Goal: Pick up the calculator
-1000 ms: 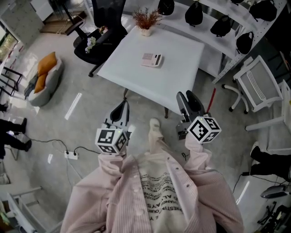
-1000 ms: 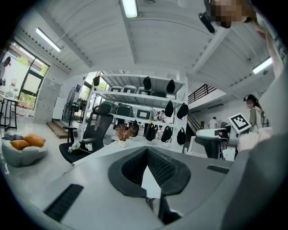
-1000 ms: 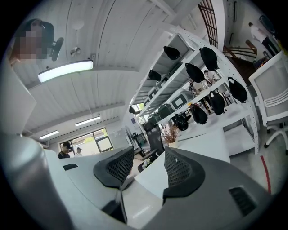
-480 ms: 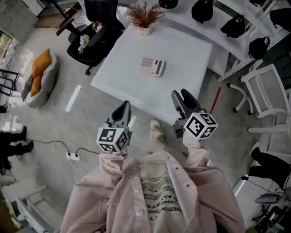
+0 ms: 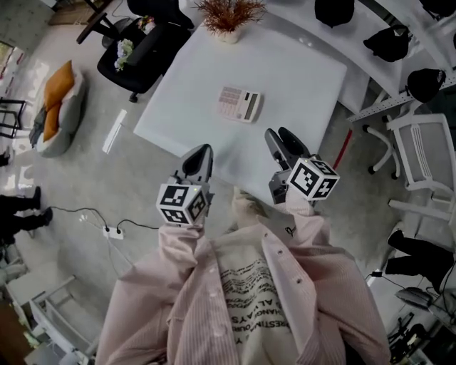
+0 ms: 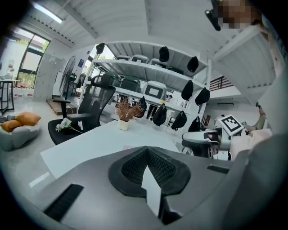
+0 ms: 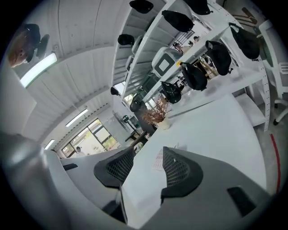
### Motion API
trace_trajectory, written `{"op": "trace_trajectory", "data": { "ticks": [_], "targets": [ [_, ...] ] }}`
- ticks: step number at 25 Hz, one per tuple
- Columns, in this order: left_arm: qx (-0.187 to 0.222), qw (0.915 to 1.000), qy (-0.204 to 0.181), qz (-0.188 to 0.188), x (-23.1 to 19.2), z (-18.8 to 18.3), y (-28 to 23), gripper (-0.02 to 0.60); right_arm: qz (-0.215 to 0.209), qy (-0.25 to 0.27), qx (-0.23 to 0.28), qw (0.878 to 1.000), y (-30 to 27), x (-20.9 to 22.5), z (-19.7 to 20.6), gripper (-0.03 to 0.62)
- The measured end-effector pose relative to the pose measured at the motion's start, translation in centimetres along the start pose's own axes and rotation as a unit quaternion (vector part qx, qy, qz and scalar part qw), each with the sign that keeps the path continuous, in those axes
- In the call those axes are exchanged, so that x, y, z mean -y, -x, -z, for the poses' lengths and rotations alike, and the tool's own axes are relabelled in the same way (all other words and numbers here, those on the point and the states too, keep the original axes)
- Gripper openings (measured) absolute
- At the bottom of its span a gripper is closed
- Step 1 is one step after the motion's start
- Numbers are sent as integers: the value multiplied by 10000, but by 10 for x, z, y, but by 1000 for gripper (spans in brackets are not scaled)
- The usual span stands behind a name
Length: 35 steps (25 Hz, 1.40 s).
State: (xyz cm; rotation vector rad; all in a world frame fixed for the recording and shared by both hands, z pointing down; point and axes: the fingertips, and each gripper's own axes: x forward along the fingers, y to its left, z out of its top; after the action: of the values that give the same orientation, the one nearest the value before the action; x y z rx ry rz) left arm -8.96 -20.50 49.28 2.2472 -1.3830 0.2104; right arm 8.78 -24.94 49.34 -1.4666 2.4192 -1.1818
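Note:
The calculator (image 5: 239, 104) is pale pink with a dark display and lies flat near the middle of the white table (image 5: 299, 78). Both grippers hover at the table's near edge, short of it. My left gripper (image 5: 199, 155) is shut, with its jaws meeting in a point and nothing held. To its right, my right gripper (image 5: 282, 140) is open and empty. In the right gripper view the calculator (image 7: 158, 159) shows in the gap of the right gripper (image 7: 146, 168), well ahead. In the left gripper view the left gripper (image 6: 146, 152) hides most of the table (image 6: 90, 146).
A potted dried plant (image 5: 229, 14) stands at the table's far edge. A black office chair (image 5: 146, 46) is at far left, a white chair (image 5: 427, 150) at right. Shelves with black bags (image 5: 392, 41) run behind. A cushion bed (image 5: 57, 107) and a power strip (image 5: 112, 232) lie on the floor.
Both grippers have come forward to the table's near edge, and the table and calculator sit nearer in the head view. Jaw states look unchanged.

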Motion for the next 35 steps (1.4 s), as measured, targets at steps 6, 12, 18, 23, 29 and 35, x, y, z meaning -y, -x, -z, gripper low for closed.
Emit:
{"op": "trace_trajectory", "data": {
  "ticks": [6, 12, 18, 23, 29, 35],
  "targets": [
    [-104, 9999, 23, -28, -14, -1, -28, 0, -40, -129, -333, 9994, -44, 17, 3, 184],
    [-222, 9996, 131, -123, -26, 4, -49, 2, 66, -333, -651, 9973, -74, 38, 15, 184],
    [-369, 9989, 247, -150, -38, 12, -72, 2, 167, -558, -886, 9944, -100, 57, 22, 184],
    [-520, 9982, 281, -128, -47, 19, -86, 2, 291, -665, -1043, 9919, -119, 69, 29, 184],
    [-727, 9966, 372, -60, -57, 29, -106, 2, 445, -888, -1358, 9857, -142, 79, 44, 184],
    [-924, 9947, 455, 39, -67, 39, -121, 0, 598, -1110, -1580, 9794, -159, 86, 59, 184]
  ]
}}
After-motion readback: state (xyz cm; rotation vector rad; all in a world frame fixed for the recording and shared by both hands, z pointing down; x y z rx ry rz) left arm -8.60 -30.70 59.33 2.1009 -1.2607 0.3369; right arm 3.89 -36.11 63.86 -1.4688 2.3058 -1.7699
